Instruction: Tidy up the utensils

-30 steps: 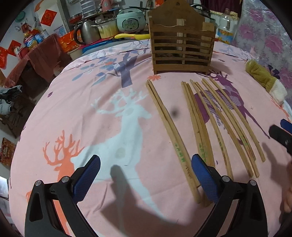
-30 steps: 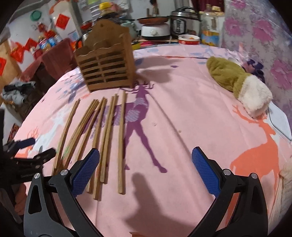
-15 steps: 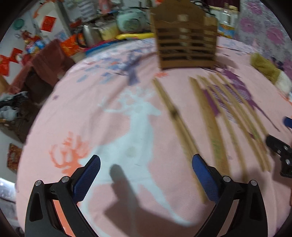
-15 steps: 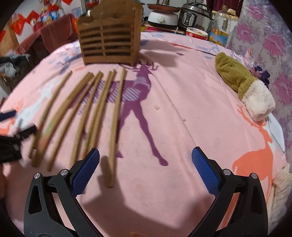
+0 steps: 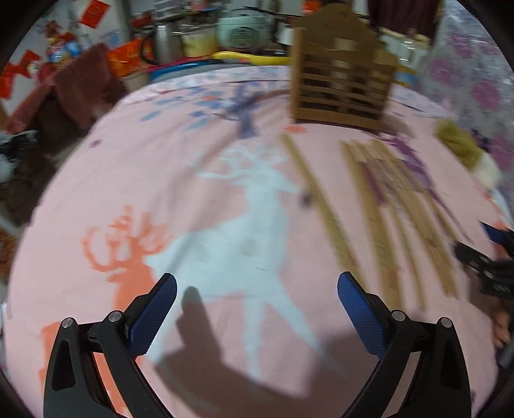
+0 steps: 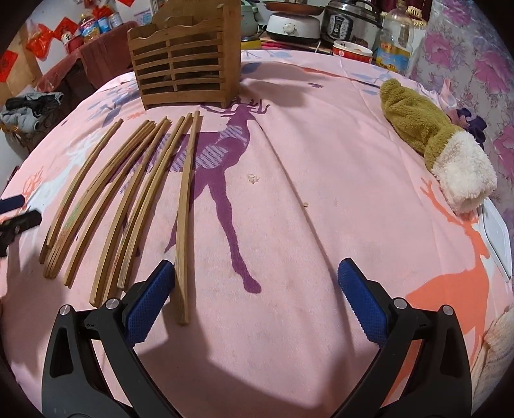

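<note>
Several long wooden chopsticks (image 6: pixel 138 199) lie fanned on the pink deer-print cloth, in front of a slatted wooden utensil holder (image 6: pixel 186 61). My right gripper (image 6: pixel 253 295) is open and empty; its left finger sits beside the near end of the rightmost chopstick (image 6: pixel 184 225). My left gripper (image 5: pixel 257 312) is open and empty over the white deer print, left of the blurred chopsticks (image 5: pixel 379 218). The holder (image 5: pixel 340 77) stands beyond them. Each gripper shows at the edge of the other's view.
A green and white plush mitt (image 6: pixel 430 141) lies at the right. Rice cookers, pots and bottles (image 6: pixel 340 22) crowd the back edge. A white flat item (image 6: pixel 496 238) lies at the far right. A chair with clothes (image 5: pixel 74 93) stands left of the table.
My right gripper has moved forward and left to the rightmost chopstick's near end. My left gripper has shifted left, away from the chopsticks; its view is blurred by motion.
</note>
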`<state>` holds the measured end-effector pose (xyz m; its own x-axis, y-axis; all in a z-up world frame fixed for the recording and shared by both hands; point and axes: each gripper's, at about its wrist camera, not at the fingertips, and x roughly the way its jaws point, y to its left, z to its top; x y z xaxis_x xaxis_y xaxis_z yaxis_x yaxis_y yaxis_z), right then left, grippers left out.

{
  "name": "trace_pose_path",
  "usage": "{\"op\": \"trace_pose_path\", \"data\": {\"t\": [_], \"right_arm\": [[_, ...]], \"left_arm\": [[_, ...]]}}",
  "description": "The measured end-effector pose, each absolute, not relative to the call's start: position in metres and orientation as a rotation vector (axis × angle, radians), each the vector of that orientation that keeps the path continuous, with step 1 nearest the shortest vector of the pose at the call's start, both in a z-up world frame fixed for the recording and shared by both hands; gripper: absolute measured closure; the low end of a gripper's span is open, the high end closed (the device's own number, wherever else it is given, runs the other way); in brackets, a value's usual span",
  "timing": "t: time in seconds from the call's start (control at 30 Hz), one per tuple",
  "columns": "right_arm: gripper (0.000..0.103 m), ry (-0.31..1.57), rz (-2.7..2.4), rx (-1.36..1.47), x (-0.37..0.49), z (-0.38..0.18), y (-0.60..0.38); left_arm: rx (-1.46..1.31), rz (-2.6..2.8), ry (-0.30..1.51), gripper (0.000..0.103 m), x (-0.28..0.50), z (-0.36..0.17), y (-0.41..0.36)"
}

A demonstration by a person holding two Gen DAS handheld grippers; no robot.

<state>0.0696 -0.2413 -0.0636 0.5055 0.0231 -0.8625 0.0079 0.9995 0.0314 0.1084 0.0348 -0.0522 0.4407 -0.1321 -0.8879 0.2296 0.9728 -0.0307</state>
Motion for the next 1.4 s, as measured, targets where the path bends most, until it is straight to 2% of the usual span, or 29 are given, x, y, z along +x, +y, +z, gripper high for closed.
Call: {"op": "trace_pose_path", "data": {"t": [0.33, 0.63, 1.0, 1.07, 1.1, 1.17, 1.2, 1.27, 1.33, 1.4], "right_arm": [[0.006, 1.04, 0.007, 0.032, 0.07, -0.063, -0.241], [0.006, 1.039, 0.006, 0.031, 0.07, -0.063, -0.241], [0.006, 1.038, 0.004, 0.029, 0.07, -0.064, -0.241], [0.006, 1.037, 0.002, 0.027, 0.069, -0.063, -0.241], [0.006, 1.037, 0.001, 0.027, 0.069, -0.063, -0.241], [0.006, 1.037, 0.0, 0.027, 0.069, -0.063, -0.242], [0.006, 1.037, 0.001, 0.027, 0.069, -0.063, -0.241], [0.006, 1.036, -0.001, 0.026, 0.069, -0.063, -0.242], [0.006, 1.034, -0.007, 0.023, 0.068, -0.062, -0.241], [0.006, 1.028, -0.014, 0.012, 0.065, -0.06, -0.24]], "left_arm": [[0.233, -0.333, 1.133, 0.004, 0.091, -0.071, 0.0], [0.103, -0.108, 1.147, 0.005, 0.123, -0.07, 0.061], [0.156, -0.144, 1.108, 0.006, 0.11, -0.068, 0.053], [0.157, -0.195, 1.092, 0.026, 0.104, -0.065, 0.051], [0.16, -0.226, 1.082, 0.03, 0.101, -0.064, 0.049], [0.173, -0.254, 1.067, 0.051, 0.098, -0.063, 0.044], [0.182, -0.275, 1.06, 0.056, 0.095, -0.062, 0.041], [0.199, -0.305, 1.047, 0.08, 0.089, -0.06, 0.037], [0.201, -0.316, 1.04, 0.095, 0.086, -0.06, 0.037], [0.164, -0.324, 1.048, 0.096, 0.088, -0.06, 0.043]]}}
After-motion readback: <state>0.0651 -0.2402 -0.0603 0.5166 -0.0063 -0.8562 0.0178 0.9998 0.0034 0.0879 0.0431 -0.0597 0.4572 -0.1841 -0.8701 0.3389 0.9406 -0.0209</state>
